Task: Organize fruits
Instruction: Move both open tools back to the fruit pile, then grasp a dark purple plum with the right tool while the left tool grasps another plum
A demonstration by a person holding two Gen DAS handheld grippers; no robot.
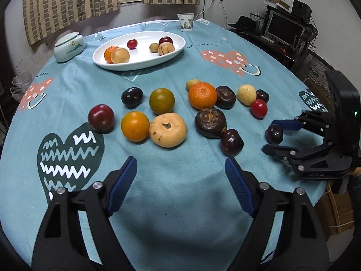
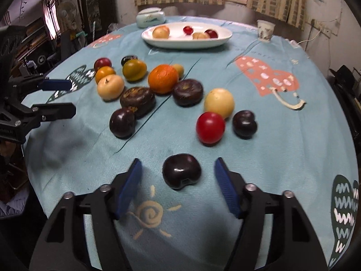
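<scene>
Right wrist view: right gripper [image 2: 177, 174] jaws apart around a dark plum [image 2: 181, 171] on the blue tablecloth [image 2: 270, 140], pads not touching it. Left gripper [image 1: 180, 169] wide, nothing between its fingers, over bare cloth just short of the loose fruit cluster [image 1: 171, 110]. White oval plate [image 1: 178, 45] at the far side holds several fruits.

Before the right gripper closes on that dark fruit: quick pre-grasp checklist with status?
1. Dark plum between the right gripper pads: ok, roughly centred.
2. Pads touching the plum: not ok, gaps on both sides.
3. Neighbours clear: ok, red fruit sits apart, farther up the table.
4. Left gripper out of the way: ok, open over bare cloth, holding nothing.
5. Room on the white plate: ok, bare middle.
6. Pads low enough on the plum: cannot tell.
</scene>
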